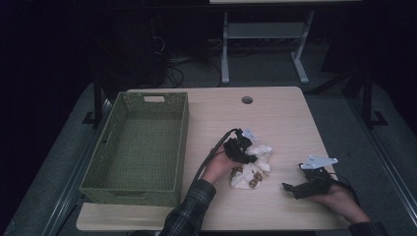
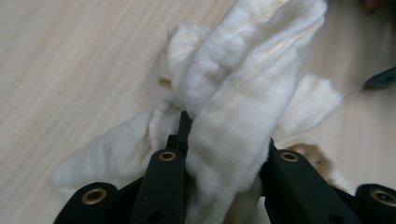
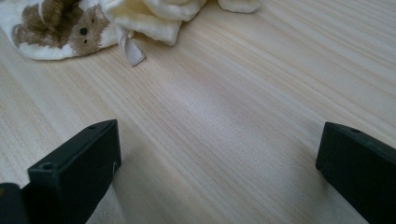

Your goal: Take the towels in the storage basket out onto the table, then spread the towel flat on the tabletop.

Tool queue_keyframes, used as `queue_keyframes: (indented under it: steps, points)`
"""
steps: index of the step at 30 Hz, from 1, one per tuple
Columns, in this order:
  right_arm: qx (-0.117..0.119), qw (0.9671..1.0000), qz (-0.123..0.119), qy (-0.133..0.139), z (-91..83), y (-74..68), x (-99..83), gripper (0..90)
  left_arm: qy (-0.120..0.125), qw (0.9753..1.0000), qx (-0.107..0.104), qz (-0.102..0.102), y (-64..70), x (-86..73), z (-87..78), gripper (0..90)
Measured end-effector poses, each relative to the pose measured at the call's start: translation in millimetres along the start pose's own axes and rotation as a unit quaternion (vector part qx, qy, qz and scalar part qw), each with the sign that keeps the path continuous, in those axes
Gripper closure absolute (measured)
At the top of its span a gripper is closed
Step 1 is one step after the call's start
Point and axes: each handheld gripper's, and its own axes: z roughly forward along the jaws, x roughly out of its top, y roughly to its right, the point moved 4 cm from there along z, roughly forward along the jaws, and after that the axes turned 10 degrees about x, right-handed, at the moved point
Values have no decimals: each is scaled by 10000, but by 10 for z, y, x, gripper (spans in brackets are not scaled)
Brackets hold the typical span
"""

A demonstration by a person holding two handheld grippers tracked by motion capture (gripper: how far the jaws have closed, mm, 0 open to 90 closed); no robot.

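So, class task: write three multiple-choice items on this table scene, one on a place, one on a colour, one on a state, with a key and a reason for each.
1. Where does the woven basket stand on the table?
A. at its left side
B. at its right edge
C. on top of the cloth

2. What colour is the basket?
A. red
B. green
C. blue

3. What state is the left gripper in?
A. open above the basket
B. lying flat with nothing in it
C. shut on the cream cloth

Key: 1 A, as the high view shows it left of the cloth and both hands. 2 B, its weave is olive green. 3 C, in the left gripper view the cloth is pinched between the jaws, while the right gripper stands open over bare wood.
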Motion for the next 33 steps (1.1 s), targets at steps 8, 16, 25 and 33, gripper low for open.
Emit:
queue_keyframes:
  steps: [8, 16, 25, 33]
  points:
    - [13, 10000, -3, -1, 1, -2, 0, 0, 47, 9999, -74, -72, -7, -8, -8, 521]
    - [22, 10000, -31, -7, 2, -1, -1, 0, 230, 9994, 68, -248, -30, -12, -243, 327]
    - [58, 10000, -63, -15, 3, 2, 2, 0, 484, 9978, 269, -353, -80, -73, -537, 350]
    - [67, 9999, -90, -7, 3, 4, 2, 0, 603, 9959, 427, -528, -145, -160, -583, 475]
